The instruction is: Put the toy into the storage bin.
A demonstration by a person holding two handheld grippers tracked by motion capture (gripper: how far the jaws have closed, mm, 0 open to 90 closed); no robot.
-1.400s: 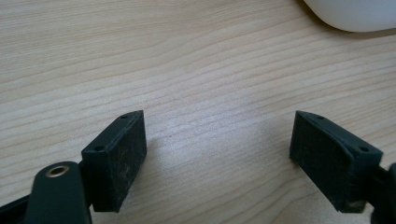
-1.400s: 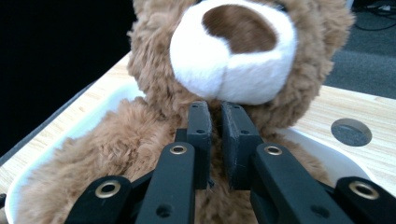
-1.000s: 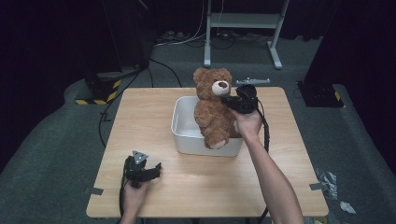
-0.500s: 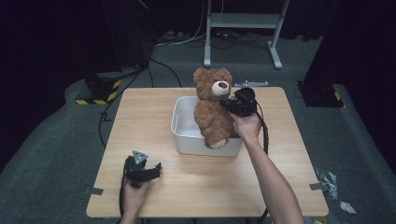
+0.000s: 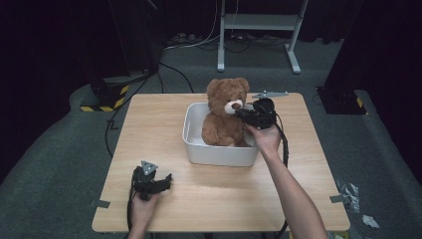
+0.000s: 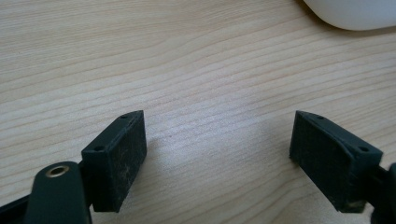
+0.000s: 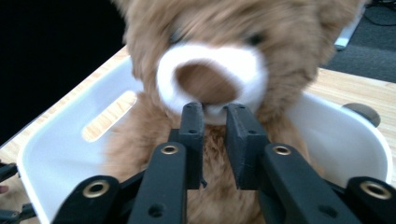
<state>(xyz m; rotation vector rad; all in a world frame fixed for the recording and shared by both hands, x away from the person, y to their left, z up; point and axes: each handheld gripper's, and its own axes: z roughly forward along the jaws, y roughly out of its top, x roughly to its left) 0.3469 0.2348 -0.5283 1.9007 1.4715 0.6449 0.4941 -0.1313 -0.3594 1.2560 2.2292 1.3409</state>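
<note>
A brown teddy bear (image 5: 223, 119) sits upright inside a white plastic bin (image 5: 219, 155) at the middle of the wooden table. My right gripper (image 5: 243, 113) reaches in from the bear's right side. In the right gripper view its jaws stand nearly together, pinching the fur just under the white muzzle of the bear (image 7: 210, 51), so the gripper (image 7: 215, 116) is shut on it. The bin's wall (image 7: 65, 140) curves around behind. My left gripper (image 5: 165, 179) rests low near the table's front left, open, with bare wood between its pads (image 6: 116, 158).
The table (image 5: 149, 124) has free wood to the left and front of the bin. A grey tool (image 5: 271, 94) lies at the back edge behind my right gripper. The bin's corner (image 6: 355, 14) shows ahead of my left gripper. Cables and a metal stand (image 5: 259, 30) are on the floor beyond.
My right gripper has lowered the bear, whose legs hung over the bin's front wall, down into the bin. The left gripper has stayed put.
</note>
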